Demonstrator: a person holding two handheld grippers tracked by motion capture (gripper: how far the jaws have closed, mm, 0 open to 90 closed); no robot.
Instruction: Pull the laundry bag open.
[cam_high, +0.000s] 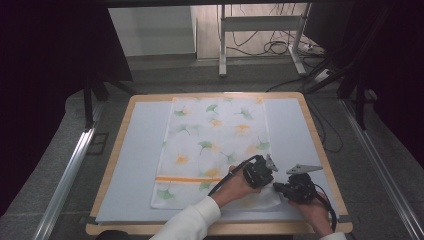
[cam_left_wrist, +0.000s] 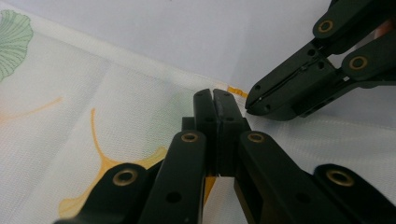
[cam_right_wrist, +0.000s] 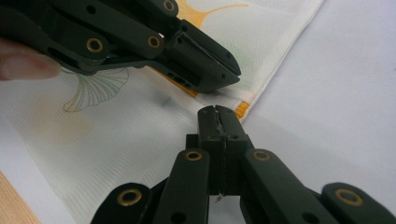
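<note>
A white cloth (cam_high: 215, 145) printed with green and orange ginkgo leaves lies flat on the pale mat, an orange stripe near its front end. Both grippers meet at its front right corner. My left gripper (cam_high: 270, 181) is shut, its tips resting on the cloth (cam_left_wrist: 93, 93) just inside the edge; in its own view the jaws (cam_left_wrist: 215, 95) press together with nothing seen between them. My right gripper (cam_high: 276, 188) is shut too, tips (cam_right_wrist: 217, 111) at the hem beside the orange stripe end. Each gripper shows in the other's view, left (cam_right_wrist: 233, 77) and right (cam_left_wrist: 250, 100), tips a finger's width apart.
The pale blue-grey mat (cam_high: 135, 165) covers a wooden table (cam_high: 115, 155). Bare mat lies left and right of the cloth. Metal rails (cam_high: 70, 170) run along both sides on the floor. A white stand (cam_high: 222, 45) and cables sit behind the table.
</note>
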